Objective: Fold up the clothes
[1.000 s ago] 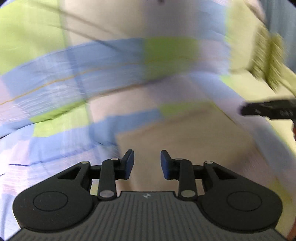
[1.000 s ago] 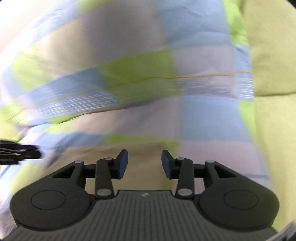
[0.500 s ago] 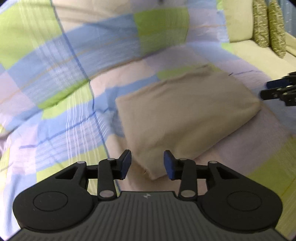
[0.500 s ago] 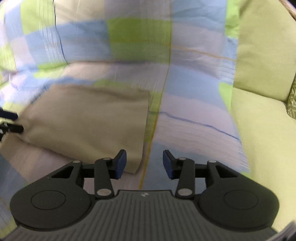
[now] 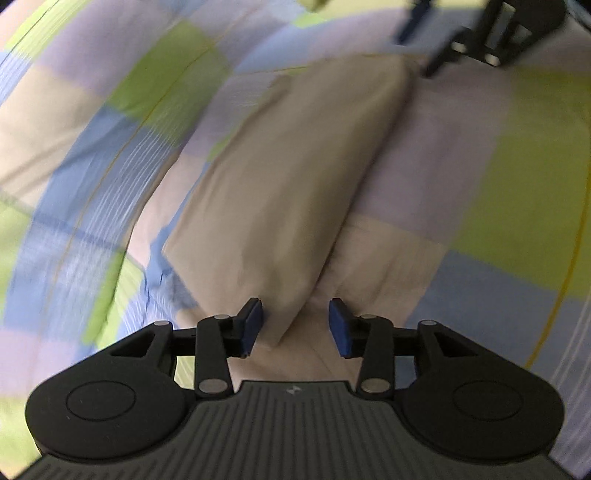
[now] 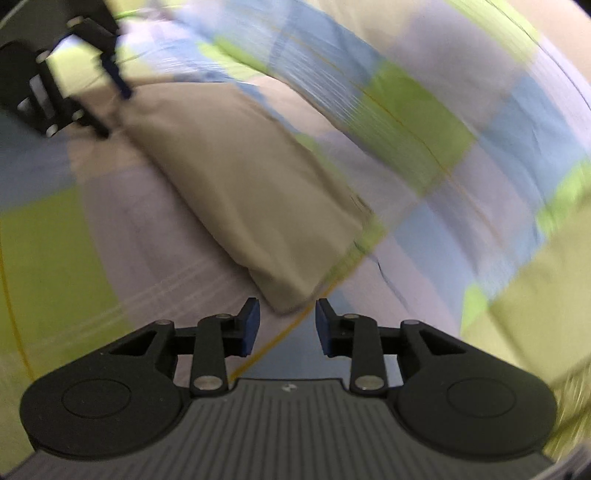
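A folded beige garment (image 5: 291, 184) lies flat on a checked sheet; it also shows in the right wrist view (image 6: 236, 192). My left gripper (image 5: 295, 325) is open, its jaws on either side of the garment's near corner, which reaches between them. My right gripper (image 6: 284, 323) is open just short of the garment's other end corner, not touching it. Each gripper shows in the other's view, blurred: the right one (image 5: 476, 33) at the garment's far end, the left one (image 6: 62, 85) likewise.
The checked sheet (image 5: 491, 206) in blue, green, lilac and cream covers the surface all round the garment. A plain yellow-green cushion (image 6: 535, 295) lies at the right in the right wrist view.
Both grippers have swung down and in toward opposite ends of the folded garment. The left one now straddles a corner. Both stay open.
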Motion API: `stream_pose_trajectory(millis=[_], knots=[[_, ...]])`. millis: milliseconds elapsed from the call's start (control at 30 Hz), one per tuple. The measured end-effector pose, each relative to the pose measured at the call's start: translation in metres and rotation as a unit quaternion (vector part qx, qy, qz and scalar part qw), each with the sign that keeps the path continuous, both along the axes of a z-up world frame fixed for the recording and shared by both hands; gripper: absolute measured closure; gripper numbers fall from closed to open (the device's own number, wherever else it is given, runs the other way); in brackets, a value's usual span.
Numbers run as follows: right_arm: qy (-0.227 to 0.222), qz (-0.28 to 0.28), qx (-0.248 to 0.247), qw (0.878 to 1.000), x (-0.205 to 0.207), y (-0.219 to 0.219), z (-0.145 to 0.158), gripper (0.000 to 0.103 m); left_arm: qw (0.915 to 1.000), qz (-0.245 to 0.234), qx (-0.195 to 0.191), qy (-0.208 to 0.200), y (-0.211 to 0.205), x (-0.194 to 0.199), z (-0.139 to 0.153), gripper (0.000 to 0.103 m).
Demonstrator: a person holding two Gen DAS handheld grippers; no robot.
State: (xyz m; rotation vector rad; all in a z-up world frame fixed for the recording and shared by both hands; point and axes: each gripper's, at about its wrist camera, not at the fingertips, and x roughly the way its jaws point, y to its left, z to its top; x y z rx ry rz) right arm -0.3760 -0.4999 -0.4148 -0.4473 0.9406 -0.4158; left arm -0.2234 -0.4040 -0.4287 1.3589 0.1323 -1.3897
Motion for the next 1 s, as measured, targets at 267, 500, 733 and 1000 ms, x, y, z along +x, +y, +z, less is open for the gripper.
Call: stream_pose_trajectory(millis=[267, 500, 733, 1000], knots=[[0.025, 0.071, -0.067, 0.995, 0.005, -0.004, 0.004, 0.101, 0.9986, -0.032, 0.031, 0.03, -0.009, 0.027, 0.012, 0.092], [0.123, 0.113, -0.038, 0.985, -0.016, -0.006, -0.019, 0.102, 0.9935, -0.042, 0.07, 0.079, 0.0, 0.039, 0.017, 0.09], [-0.02, -0.053, 0.133, 0.989, -0.013, -0.031, 0.043, 0.083, 0.9861, 0.012, 0.041, 0.161, 0.002, 0.045, 0.05, 0.079], [-0.182, -0.146, 0.281, 0.931, 0.033, -0.075, 0.027, 0.073, 0.9141, 0.236, -0.014, 0.33, -0.046, 0.084, 0.022, 0.072]])
